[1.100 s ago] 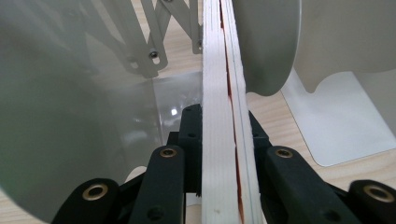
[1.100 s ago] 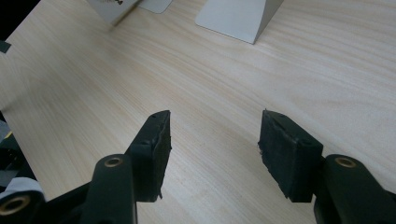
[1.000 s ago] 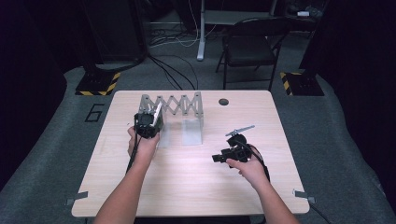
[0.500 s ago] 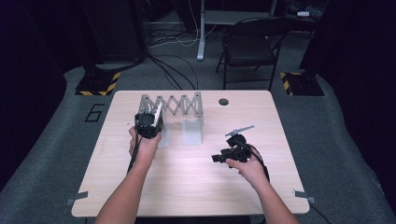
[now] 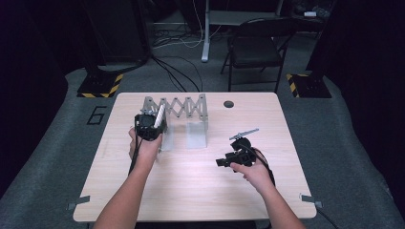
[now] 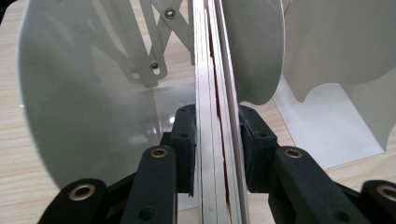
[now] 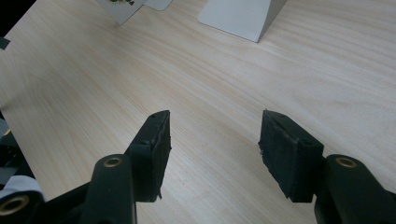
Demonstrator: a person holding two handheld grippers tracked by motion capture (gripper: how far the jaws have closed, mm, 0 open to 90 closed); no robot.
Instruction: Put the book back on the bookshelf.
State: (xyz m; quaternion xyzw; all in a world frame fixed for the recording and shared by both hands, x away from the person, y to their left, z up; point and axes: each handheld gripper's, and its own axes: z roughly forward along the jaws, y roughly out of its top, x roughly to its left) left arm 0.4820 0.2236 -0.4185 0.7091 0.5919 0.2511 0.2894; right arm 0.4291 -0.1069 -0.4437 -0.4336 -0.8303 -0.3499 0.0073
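Close to the person, on the right side of the light wooden surface [image 5: 191, 191], the right hand-held gripper [image 5: 228, 161] rests low in the person's hand. Its own view shows the two black jaws apart, with bare wood between them and nothing held.

Farther off, on the left side, the left hand-held gripper [image 5: 154, 125] is held up at the left end of the white folding rack [image 5: 181, 107]. A thin white book [image 6: 217, 116] stands upright between its two black pads [image 6: 186, 140], with a bit of red showing among its pages. These jaws have just been opening a little, and the pads sit right against the book's sides; I cannot tell if they press on it. The book stands between two curved white plates of the rack.

Past the rack, near the far edge of the surface, is a small dark round hole [image 5: 229, 103]. Beyond that, a black folding chair [image 5: 255, 50] stands on the grey floor.
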